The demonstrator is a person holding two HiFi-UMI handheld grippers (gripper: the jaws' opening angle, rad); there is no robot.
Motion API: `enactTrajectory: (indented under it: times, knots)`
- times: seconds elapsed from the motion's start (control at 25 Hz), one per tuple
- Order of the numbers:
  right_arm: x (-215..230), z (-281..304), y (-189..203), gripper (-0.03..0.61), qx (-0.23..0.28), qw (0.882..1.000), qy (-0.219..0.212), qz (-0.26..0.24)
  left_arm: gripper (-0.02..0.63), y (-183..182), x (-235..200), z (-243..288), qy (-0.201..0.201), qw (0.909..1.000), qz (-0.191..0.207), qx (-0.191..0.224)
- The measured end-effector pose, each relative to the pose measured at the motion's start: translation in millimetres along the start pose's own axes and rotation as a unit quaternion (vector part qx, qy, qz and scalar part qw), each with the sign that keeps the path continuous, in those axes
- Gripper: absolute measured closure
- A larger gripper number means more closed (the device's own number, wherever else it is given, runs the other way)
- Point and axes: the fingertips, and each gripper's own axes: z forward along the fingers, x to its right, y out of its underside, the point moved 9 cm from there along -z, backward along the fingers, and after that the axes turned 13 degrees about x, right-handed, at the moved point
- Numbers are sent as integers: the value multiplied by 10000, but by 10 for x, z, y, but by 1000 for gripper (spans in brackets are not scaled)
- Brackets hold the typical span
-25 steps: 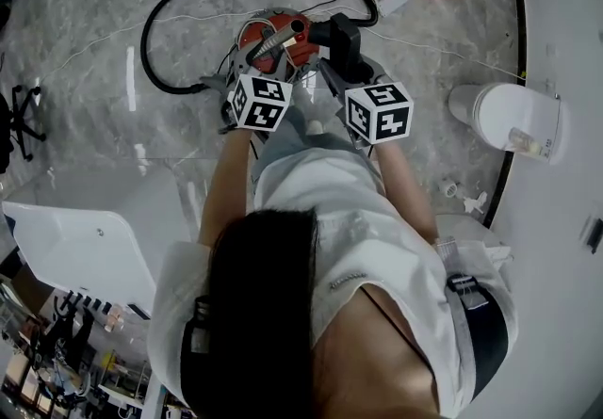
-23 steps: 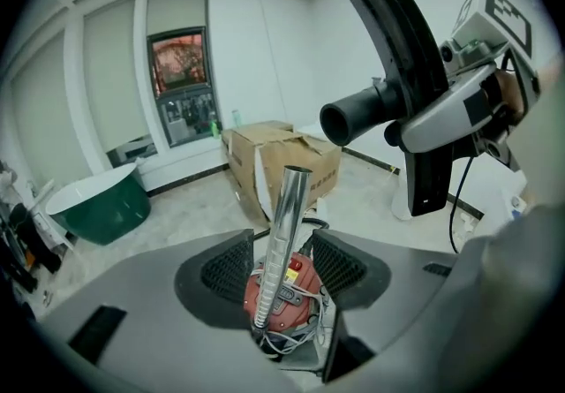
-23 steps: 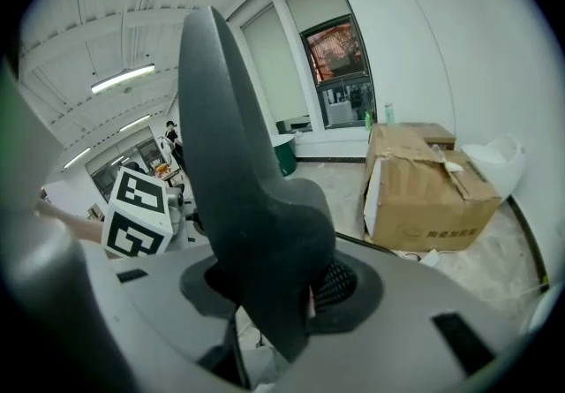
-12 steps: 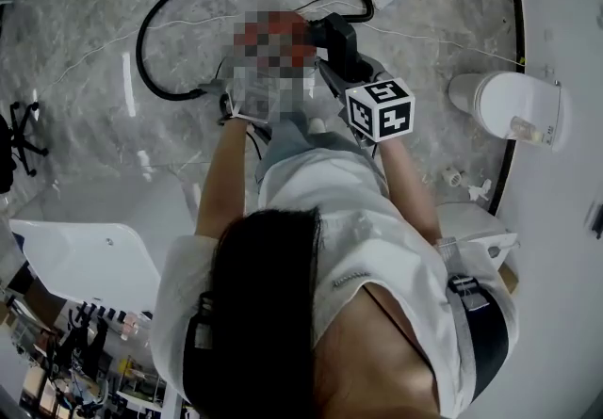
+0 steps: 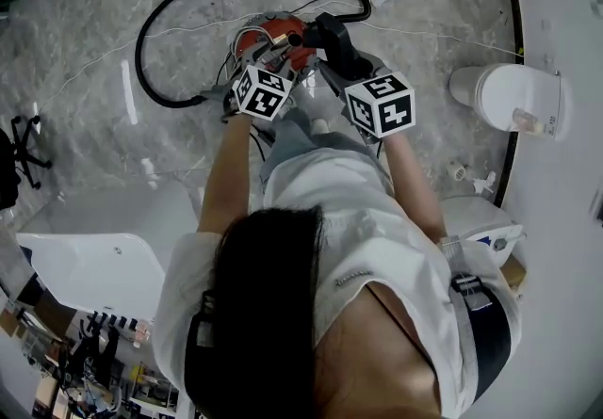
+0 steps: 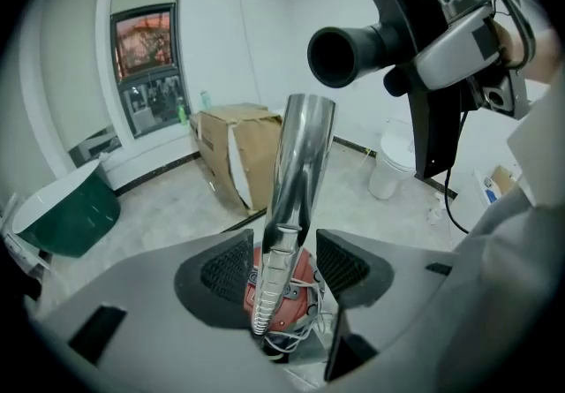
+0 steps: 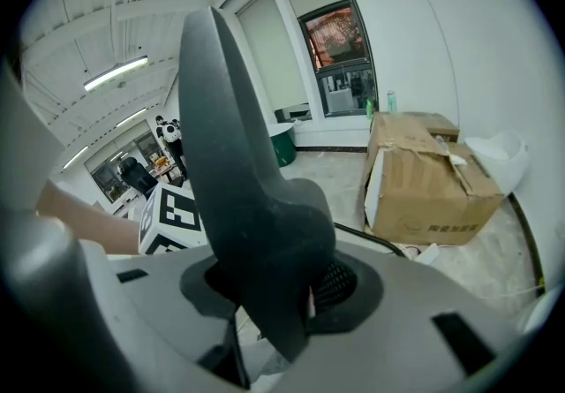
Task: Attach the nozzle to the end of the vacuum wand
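I can read no text anywhere: the one line of dark print on the side of my cardboard box (image 7: pixel 433 181) is too blurred.

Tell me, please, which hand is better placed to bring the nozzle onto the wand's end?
Right, I'd judge. The right tool is clamped on the black nozzle, whose open mouth hangs beside the tip of the chrome wand. The left tool is opening, loose around the wand.
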Motion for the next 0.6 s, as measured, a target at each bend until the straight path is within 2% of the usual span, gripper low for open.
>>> enactTrajectory:
  times: [0.4, 0.48, 0.6]
  knots:
    - [37, 64, -62, 407, -163, 9998, 9, -90, 391, 29, -35, 37, 141, 9999, -31, 3]
    - [20, 89, -76, 407, -228, 9997, -60, -102, 396, 34, -54, 47, 201, 9998, 96, -17]
    - [7, 108, -100, 407, -329, 9992, -129, -189, 449, 38, -51, 61, 268, 9993, 277, -3]
